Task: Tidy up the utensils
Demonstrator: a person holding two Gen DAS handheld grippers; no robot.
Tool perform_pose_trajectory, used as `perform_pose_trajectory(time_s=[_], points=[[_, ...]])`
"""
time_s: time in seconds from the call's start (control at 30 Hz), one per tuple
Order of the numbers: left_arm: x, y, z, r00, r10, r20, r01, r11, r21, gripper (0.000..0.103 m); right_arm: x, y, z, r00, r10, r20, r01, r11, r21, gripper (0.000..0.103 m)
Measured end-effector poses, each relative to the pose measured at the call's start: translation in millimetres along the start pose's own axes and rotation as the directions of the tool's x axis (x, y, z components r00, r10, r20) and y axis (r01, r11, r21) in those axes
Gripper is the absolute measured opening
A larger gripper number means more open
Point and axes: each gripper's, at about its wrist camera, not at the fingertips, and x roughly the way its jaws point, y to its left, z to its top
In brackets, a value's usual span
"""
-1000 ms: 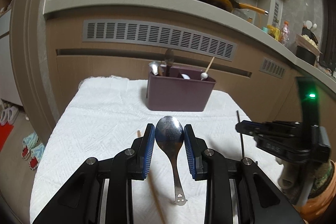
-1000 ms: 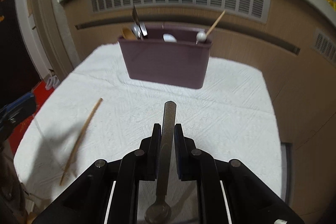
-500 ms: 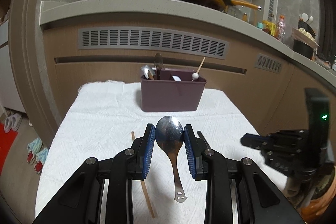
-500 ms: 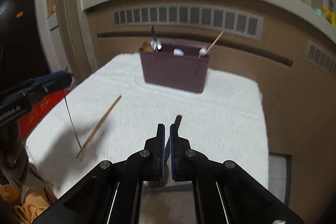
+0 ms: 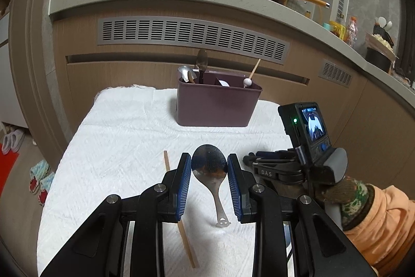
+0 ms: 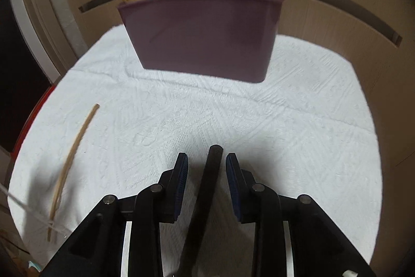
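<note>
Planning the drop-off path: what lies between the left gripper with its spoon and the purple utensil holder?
Only bare white cloth lies between the left gripper, holding the spoon, and the purple holder; the left wrist view shows it.

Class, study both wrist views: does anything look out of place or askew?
Yes. One wooden chopstick lies loose on the white cloth, away from the purple holder. The left gripper grips its metal spoon by the bowl, handle dangling.

The right hand-held gripper (image 6: 206,164) has just opened its jaws around a dark utensil handle (image 6: 211,173); the maroon holder (image 6: 202,30) stands far.
</note>
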Motion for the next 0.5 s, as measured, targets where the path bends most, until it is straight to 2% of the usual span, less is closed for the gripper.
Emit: perform_pose_trajectory(time_s=[0.03,0.07,0.17,0.27,0.4,0.47,0.5], points=[[0,1,0,1.0,-0.001,0.0,0.001,1.0,-0.003,0.029,1,3,0,1.0,-0.02,-0.001,0.02,1.0,-0.023,0.018],[0,2,0,1.0,-0.002,-0.001,0.002,1.0,-0.004,0.029,0,5,0,1.0,-0.023,-0.002,0.023,0.999,-0.031,0.013],[0,2,0,1.0,-0.001,-0.001,0.001,1.0,-0.002,0.029,-13,3,-1,1.0,0.013,0.004,-0.013,1.0,-0.022,0.013],[-1,0,1,1.0,0.001,0.0,-0.001,1.0,0.005,0.029,-47,1,-4,0.997,0.037,0.074,-0.035,0.999,-0.021,0.012],[-3,-6,1,1.0,-0.005,0.004,0.005,1.0,0.016,0.029,-111,1,-16,0.976,0.063,0.209,-0.056,0.998,-0.038,0.012],[-3,-11,1,1.0,-0.013,0.002,0.013,1.0,0.022,0.029,-140,1,-25,0.962,0.076,0.262,-0.063,0.996,-0.055,0.004],[-3,-14,1,1.0,-0.015,0.0,0.015,1.0,0.024,0.029,-149,2,-28,0.958,0.076,0.278,-0.061,0.996,-0.06,0.004]])
